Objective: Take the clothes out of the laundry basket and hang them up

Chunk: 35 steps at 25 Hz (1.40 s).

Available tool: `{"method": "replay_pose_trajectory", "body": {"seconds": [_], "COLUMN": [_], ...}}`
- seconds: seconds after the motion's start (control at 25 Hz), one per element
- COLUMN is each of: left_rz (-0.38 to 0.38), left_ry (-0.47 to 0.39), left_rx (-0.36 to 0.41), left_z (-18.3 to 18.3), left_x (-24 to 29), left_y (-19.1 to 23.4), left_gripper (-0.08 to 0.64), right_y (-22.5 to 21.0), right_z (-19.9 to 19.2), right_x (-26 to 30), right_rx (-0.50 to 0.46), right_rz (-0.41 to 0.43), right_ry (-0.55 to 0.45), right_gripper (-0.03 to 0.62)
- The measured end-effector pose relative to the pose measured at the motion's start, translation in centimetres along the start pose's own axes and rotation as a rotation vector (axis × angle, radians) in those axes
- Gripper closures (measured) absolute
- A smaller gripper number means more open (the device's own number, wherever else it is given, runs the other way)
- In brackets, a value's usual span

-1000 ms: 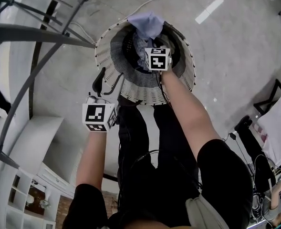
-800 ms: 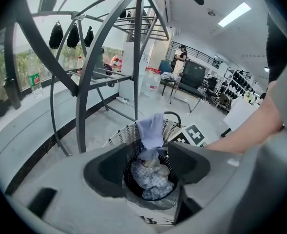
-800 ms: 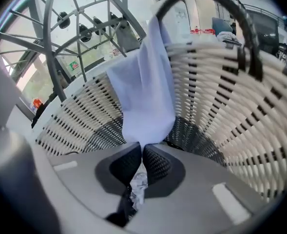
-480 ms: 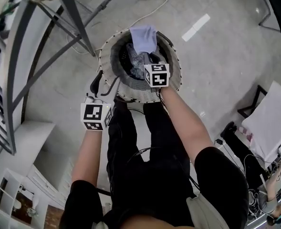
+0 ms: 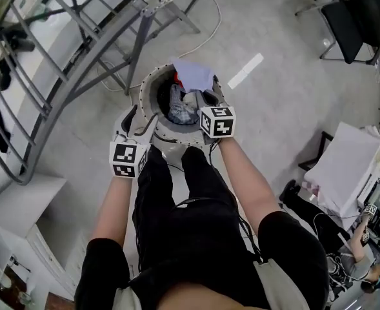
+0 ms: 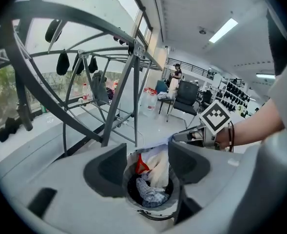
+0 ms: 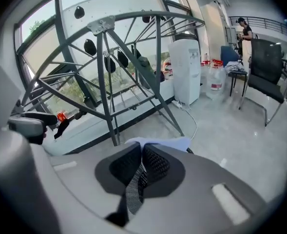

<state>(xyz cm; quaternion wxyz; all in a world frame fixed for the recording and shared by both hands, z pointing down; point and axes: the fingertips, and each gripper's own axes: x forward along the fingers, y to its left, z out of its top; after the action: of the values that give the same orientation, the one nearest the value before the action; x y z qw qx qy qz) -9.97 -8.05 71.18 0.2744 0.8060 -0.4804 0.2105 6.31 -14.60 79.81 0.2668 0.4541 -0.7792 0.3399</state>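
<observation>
Two grippers are held close to a round white plastic laundry basket (image 5: 152, 126), which stands on the grey floor (image 5: 286, 108). At the near left side of the basket is the left gripper (image 5: 131, 116). Its fingers are wide apart and nothing is between them. Over the near right rim of the basket is the right gripper (image 5: 204, 101). Its fingers are pressed together on a strip of grey checked cloth (image 7: 132, 191). Inside the basket lie more clothes, among them a red piece (image 5: 177, 80). A pale lilac cloth (image 5: 195, 75) is draped over the far rim. Beyond the basket, to the left, stands a grey metal drying rack (image 5: 80, 50).
</observation>
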Motion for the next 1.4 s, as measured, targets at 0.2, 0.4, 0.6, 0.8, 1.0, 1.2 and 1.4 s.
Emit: {"method": "replay_pose_trajectory", "body": {"seconds": [0.2,0.4,0.6,0.8,1.0,1.2,1.4], "left_rz": [-0.008,-0.014,-0.019,-0.023,-0.042,-0.072,-0.101], "left_ry": [-0.03,-0.053,-0.083,-0.111,-0.126,-0.115,-0.1], "left_rx": [0.015,0.029,0.058,0.092,0.125,0.158,0.169], "left_z": [2.7,5.4,8.3,10.7,12.0,11.7,11.1], "left_x": [-3.3,-6.4,-8.8,-11.0,-11.9,-12.0,-11.2], "left_y": [-0.8,-1.9,-2.7,-3.4,-4.1,-4.6,-4.8], "left_gripper": [0.285,0.285,0.285,0.285,0.285,0.282,0.272], "right_y": [1.7,3.5,6.3,9.5,12.1,14.3,16.2], "right_z": [5.9,10.7,17.0,22.3,26.4,29.5,31.9], "right_x": [-5.5,-10.5,-16.2,-22.0,-26.6,-30.7,-35.2], "right_rx": [-0.027,-0.055,-0.096,-0.162,-0.268,-0.327,-0.357], "right_rz": [0.007,0.013,0.06,0.108,0.108,0.12,0.146], "right_ry": [-0.084,-0.136,-0.259,-0.347,-0.424,-0.493,-0.579], "right_gripper": [0.572,0.572,0.572,0.572,0.572,0.572,0.572]}}
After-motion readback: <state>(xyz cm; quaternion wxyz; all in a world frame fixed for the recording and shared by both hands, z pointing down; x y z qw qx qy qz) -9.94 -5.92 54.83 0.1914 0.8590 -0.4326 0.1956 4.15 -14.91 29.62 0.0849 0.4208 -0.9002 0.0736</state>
